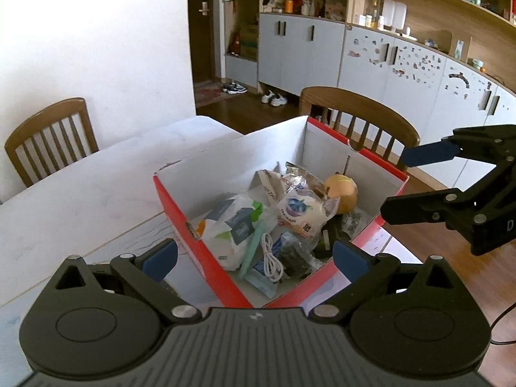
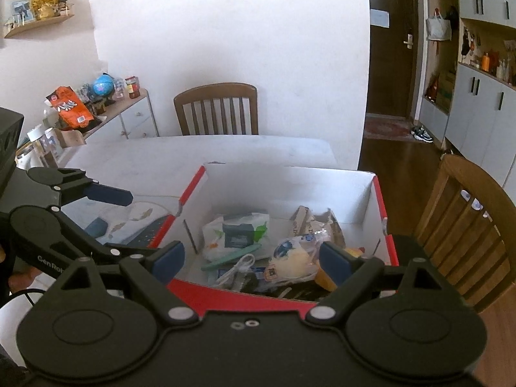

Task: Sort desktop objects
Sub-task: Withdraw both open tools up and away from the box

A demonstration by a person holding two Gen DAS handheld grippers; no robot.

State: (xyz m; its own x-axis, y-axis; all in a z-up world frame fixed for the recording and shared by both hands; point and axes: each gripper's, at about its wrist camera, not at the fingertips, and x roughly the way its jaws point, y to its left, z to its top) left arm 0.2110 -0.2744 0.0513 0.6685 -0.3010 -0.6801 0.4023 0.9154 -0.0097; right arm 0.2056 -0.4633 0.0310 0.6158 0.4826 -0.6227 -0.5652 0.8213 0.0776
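Note:
A red-and-white cardboard box stands open on the white table. Inside lie a tissue pack, a coiled white cable, a teal stick, a white snack packet and a yellow round object. My left gripper is open above the box's near corner, its pads apart from the walls and empty. My right gripper hovers open beside the box's right wall. In the right wrist view the right gripper is open over the box rim, holding nothing, and the left gripper is at the left.
Wooden chairs stand at the table's far side and right side. A small blue object lies on the table left of the box. A side cabinet with clutter and wall cupboards stand further off.

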